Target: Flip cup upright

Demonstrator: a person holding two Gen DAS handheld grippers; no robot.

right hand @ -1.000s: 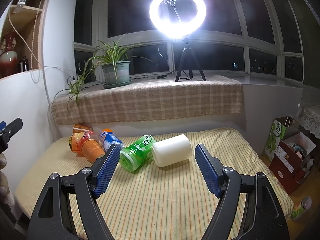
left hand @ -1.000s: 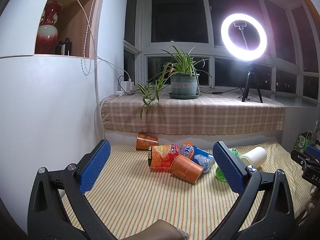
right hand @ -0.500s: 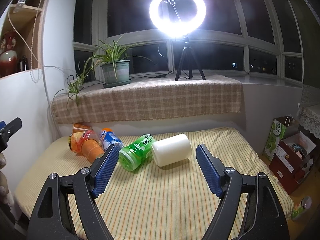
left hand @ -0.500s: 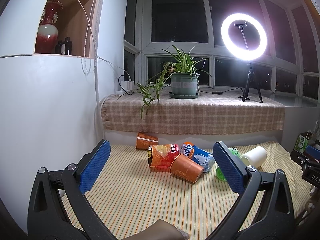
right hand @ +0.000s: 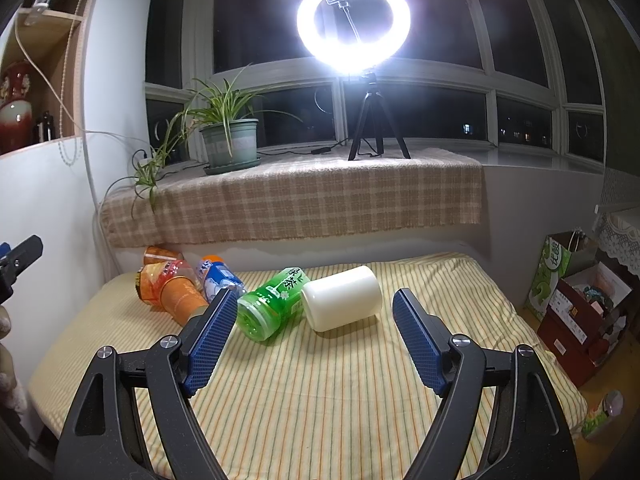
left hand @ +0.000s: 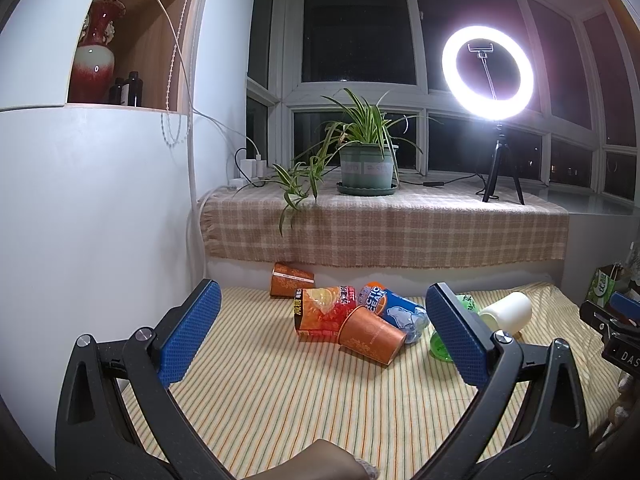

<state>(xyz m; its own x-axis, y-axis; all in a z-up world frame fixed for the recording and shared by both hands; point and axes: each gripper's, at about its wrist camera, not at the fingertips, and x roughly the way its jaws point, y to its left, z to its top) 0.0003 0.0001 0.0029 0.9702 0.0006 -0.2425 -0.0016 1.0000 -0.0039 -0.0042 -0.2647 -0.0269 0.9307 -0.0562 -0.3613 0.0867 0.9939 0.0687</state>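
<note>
Grippers hover low over the striped cloth, both with jaws spread wide and holding nothing. Right gripper faces the white cup, which lies on its side just beyond the fingertips, long axis running across the view, closed base toward the left beside the green bottle, touching it. Left gripper faces an orange paper cup, also on its side, mouth toward the lower right, leaning against an orange bottle and blue bottle.
</note>
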